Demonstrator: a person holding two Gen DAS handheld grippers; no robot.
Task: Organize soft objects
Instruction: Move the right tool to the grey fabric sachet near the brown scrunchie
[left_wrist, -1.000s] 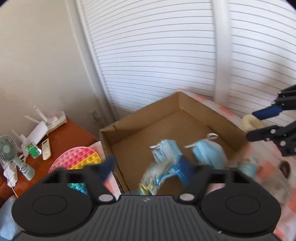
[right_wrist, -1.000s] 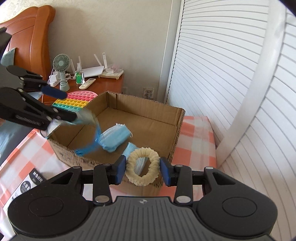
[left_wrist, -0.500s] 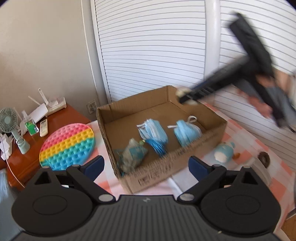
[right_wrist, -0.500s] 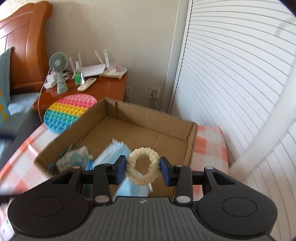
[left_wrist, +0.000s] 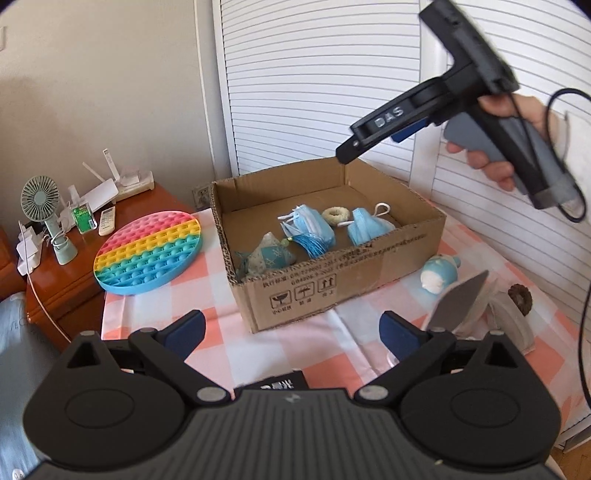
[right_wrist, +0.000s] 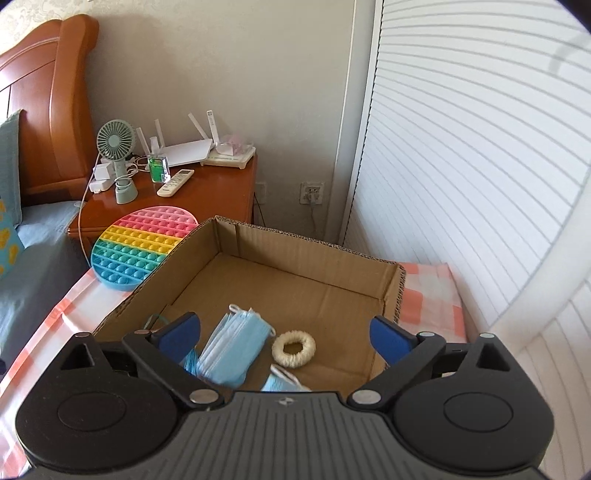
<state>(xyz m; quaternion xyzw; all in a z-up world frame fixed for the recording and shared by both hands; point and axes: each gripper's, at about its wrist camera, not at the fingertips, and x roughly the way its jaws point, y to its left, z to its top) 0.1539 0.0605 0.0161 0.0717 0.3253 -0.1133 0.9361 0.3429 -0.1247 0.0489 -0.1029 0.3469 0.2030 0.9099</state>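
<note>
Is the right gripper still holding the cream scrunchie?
No, the scrunchie lies on the box floor beside the masks, and the right gripper has just opened its jaws, nothing between them.

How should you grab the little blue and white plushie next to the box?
Probably across its round belly, from above. The blue and white plushie lies on its side on the checked cloth, just outside the cardboard box, so its top is free. It looks plump and squashy, so the middle should give a snug hold. The left gripper, open and empty, looks nearest.
</note>
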